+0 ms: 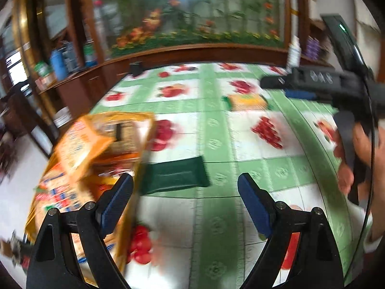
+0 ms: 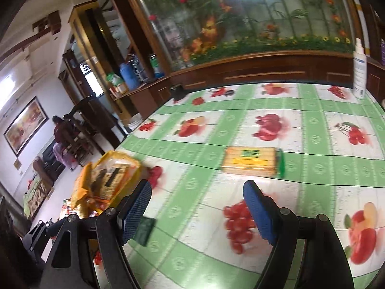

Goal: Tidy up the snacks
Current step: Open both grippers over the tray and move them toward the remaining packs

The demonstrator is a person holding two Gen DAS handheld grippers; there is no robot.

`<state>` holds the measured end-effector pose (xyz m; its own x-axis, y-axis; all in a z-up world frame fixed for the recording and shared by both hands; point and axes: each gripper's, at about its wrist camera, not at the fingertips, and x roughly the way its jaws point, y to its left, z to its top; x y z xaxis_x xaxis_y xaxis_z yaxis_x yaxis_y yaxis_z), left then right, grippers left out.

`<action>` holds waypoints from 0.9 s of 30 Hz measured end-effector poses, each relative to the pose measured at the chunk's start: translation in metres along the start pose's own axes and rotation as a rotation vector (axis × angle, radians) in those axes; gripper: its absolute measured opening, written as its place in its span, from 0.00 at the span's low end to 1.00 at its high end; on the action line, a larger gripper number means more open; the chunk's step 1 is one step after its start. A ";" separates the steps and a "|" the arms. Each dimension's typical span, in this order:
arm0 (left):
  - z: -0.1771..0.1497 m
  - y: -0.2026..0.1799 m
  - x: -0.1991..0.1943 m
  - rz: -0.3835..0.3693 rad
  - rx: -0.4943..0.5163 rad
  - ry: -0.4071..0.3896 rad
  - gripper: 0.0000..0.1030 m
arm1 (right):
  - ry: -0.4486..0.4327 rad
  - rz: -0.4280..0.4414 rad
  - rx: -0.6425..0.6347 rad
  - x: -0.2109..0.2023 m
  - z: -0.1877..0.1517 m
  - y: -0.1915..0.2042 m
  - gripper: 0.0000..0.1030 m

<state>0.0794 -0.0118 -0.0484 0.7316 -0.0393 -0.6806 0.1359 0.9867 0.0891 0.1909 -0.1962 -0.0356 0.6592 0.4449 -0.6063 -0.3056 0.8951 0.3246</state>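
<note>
An orange snack box with its flap open stands at the table's left edge, snack packs inside; it also shows in the right wrist view. A dark green snack pack lies flat just ahead of my left gripper, which is open and empty above the table. A yellow cracker pack with green ends lies further out, ahead of my right gripper, which is open and empty. The cracker pack also shows in the left wrist view, below the right gripper's body.
The table wears a green-and-white fruit-print cloth. A white bottle stands at the far right edge. A small dark object sits at the far left corner. A wooden cabinet with flower-print glass backs the table.
</note>
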 end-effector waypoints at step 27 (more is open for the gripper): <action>0.019 -0.005 0.083 -0.279 0.733 0.237 0.86 | 0.339 0.049 -0.550 0.096 0.044 -0.020 0.84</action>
<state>0.1518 -0.0228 -0.0912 0.4567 -0.1531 -0.8764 0.7544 0.5888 0.2902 0.2902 -0.1727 -0.0687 0.4094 0.3895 -0.8251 -0.6964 0.7177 -0.0068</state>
